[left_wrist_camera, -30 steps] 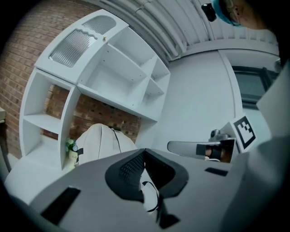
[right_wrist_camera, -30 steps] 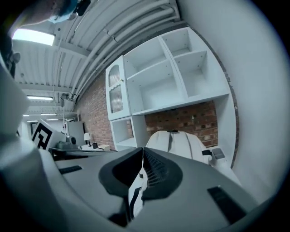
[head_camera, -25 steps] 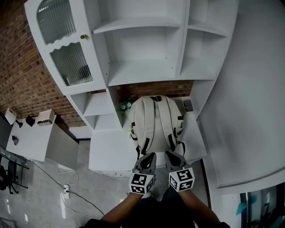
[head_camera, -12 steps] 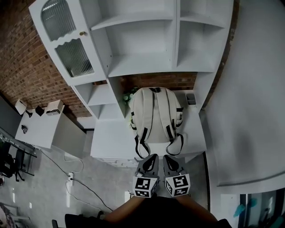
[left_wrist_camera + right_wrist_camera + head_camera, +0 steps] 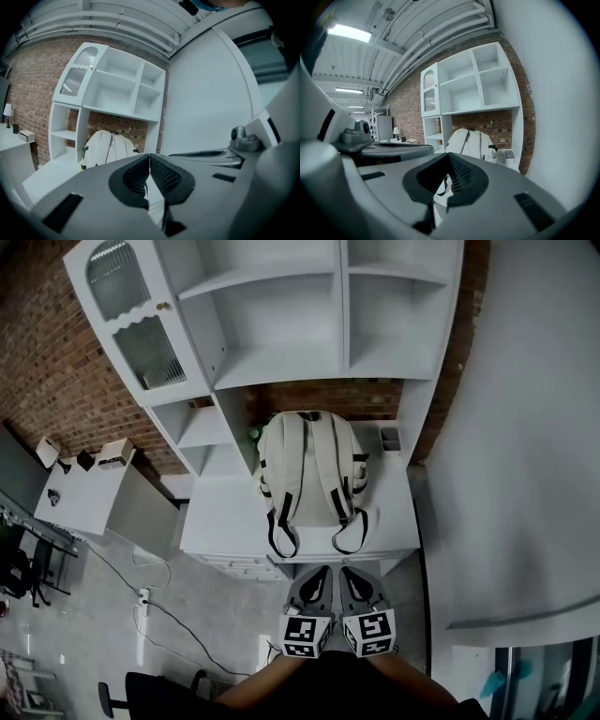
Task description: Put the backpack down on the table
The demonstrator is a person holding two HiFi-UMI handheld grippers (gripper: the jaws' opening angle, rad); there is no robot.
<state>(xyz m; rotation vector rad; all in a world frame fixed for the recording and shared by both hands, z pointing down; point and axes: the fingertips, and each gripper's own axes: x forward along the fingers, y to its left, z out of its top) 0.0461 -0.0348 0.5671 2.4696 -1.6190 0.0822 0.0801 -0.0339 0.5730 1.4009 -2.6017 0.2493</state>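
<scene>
- The backpack point(image 5: 307, 470) is seen standing upright on the white worktop point(image 5: 220, 521), in the niche under the white shelf unit point(image 5: 281, 324), with its strap side turned toward the person.
- Its two black-ended straps point(image 5: 281, 538) are spread on the worktop near the front edge.
- A small grey container point(image 5: 390, 438) is set just beside the backpack on its right; something green point(image 5: 253, 434) is partly hidden at its left.
- The left gripper point(image 5: 319, 572) is held off the worktop's front edge, apart from the backpack; its jaws are closed together with nothing between them.
- The right gripper point(image 5: 349, 572) is held just beside the left one, jaws likewise closed and empty.
- A brick wall point(image 5: 47, 381) is seen behind the shelves.
</scene>
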